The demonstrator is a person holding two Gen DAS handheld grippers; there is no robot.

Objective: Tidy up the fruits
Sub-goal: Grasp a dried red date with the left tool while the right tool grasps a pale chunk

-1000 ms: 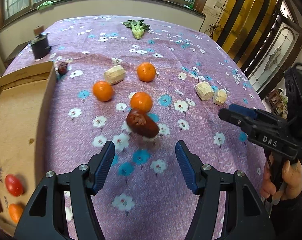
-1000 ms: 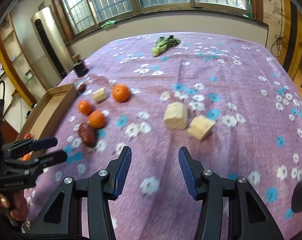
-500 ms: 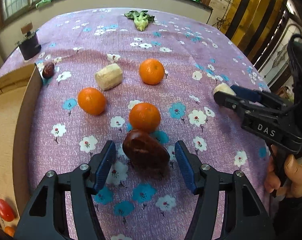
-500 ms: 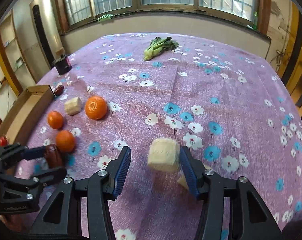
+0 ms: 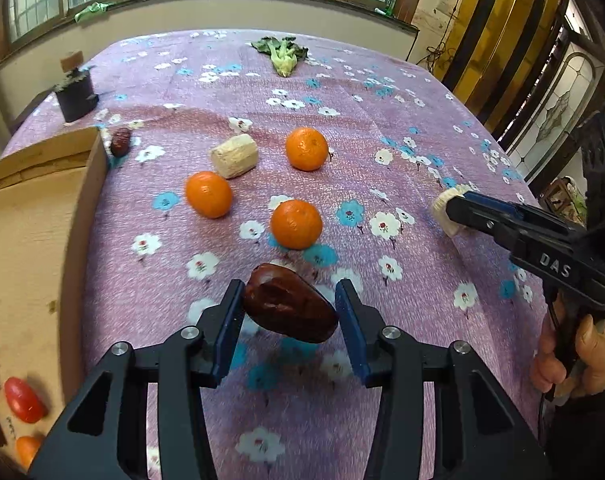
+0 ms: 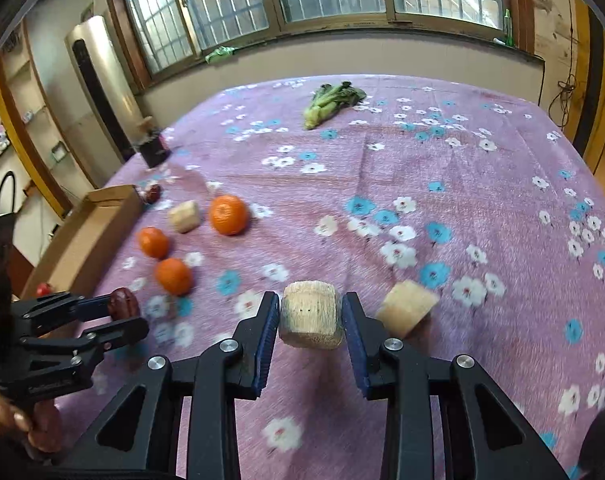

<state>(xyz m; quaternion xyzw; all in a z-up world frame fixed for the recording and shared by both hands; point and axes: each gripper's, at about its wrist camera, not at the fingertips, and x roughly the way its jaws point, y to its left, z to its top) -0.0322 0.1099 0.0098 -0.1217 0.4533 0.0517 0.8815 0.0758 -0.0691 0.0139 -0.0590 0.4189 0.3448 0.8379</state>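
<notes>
Both tongs have just been closing, each with a thing between its jaws. The left tongs (image 5: 290, 312) now sit around the big dark red date (image 5: 290, 309). The left pad touches it, but on the right I cannot be sure there is no small gap, so the grip may not be full yet. The right tongs (image 6: 311, 316) are clenched on the pale yellow chunk (image 6: 311, 314), with both pads pressed flat to its sides. A second pale chunk (image 6: 407, 307) lies just beside the right jaw.

A second ago both things lay free ahead of the open tongs. So two pieces look about ready to be lifted and sorted, likely into the cardboard box (image 5: 34, 240) at the left edge, where some red and orange pieces already lie.

Still waiting on the tabletop are three oranges (image 5: 296, 224), one more pale chunk (image 5: 234, 155) and a small date (image 5: 121, 141) by the box corner.

The tabletop has a purple cloth (image 5: 382, 120) with white and blue flowers. It looks soft, so round fruit should not roll much. A green leafy vegetable (image 5: 282, 54) lies at the far end. Big windows run along the back wall.
</notes>
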